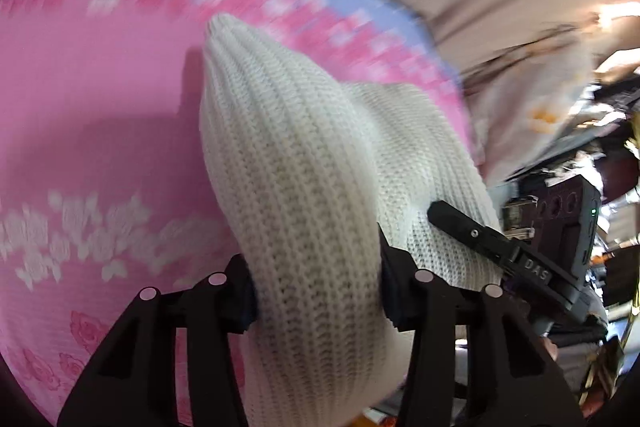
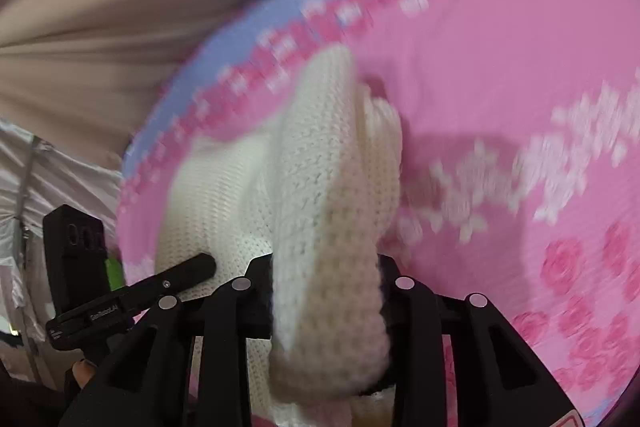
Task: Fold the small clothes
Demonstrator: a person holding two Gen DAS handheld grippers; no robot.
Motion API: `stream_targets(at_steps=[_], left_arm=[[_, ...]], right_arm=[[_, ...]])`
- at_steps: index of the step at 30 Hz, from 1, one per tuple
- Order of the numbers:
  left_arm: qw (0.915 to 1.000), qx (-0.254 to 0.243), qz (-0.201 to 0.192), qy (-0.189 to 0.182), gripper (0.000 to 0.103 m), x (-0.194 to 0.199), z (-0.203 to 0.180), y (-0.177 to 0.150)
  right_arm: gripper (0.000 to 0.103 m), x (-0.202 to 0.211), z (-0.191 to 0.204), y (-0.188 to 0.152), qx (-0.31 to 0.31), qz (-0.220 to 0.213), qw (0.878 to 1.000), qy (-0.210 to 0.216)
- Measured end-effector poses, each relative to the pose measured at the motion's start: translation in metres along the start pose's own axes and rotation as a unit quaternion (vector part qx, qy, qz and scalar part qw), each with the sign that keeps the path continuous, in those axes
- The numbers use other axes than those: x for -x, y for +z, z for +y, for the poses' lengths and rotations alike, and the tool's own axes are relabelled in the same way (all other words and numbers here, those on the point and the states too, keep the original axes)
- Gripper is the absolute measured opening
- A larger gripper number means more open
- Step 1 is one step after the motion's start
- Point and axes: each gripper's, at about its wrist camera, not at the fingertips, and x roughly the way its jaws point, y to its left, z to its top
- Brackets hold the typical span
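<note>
White knit garment [image 1: 304, 163] bunched between both grippers: left gripper [image 1: 318, 291], right gripper [image 2: 326, 301] each clamping fold.

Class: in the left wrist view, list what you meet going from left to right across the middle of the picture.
Pink floral bedcover → cream knitted garment, bunched between the left gripper fingers → the right gripper, its one visible finger lying against the knit → blurred room clutter.

Open pink sheet [image 1: 100, 87] left of the raised white knit [image 1: 304, 187]; clutter [image 1: 580, 147] rightward.
</note>
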Motion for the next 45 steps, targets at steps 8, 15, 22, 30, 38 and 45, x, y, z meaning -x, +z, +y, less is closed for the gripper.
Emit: stream_targets(at_steps=[8, 15, 22, 30, 38, 45], left_arm=[[0.9946, -0.083, -0.041, 0.047, 0.069, -0.024, -0.064, 0.043], [0.9806, -0.092, 0.004, 0.173, 0.079, -0.099, -0.047, 0.04], [0.9715, -0.112, 0.0, 0.209, 0.092, -0.115, -0.053, 0.035], [0.984, -0.041, 0.021, 0.172, 0.098, -0.135, -0.022, 0.044], [0.9889, -0.043, 0.031, 0.139, 0.056, -0.119, -0.035, 0.045], [0.9946, -0.068, 0.026, 0.073, 0.042, -0.055, -0.075, 0.038]], right_arm=[[0.042, 0.038, -0.026, 0.049, 0.018, -0.059, 0.998, -0.034], [0.053, -0.025, -0.096, 0.039, -0.048, 0.007, 0.995, -0.087], [0.072, -0.046, -0.109, 0.028, -0.079, 0.018, 0.995, -0.05], [0.08, -0.058, -0.117, 0.034, -0.107, 0.017, 0.994, -0.024], [0.044, -0.05, -0.1, 0.042, -0.09, 0.014, 0.996, -0.015], [0.036, 0.011, -0.052, 0.038, -0.048, -0.038, 0.998, 0.007]])
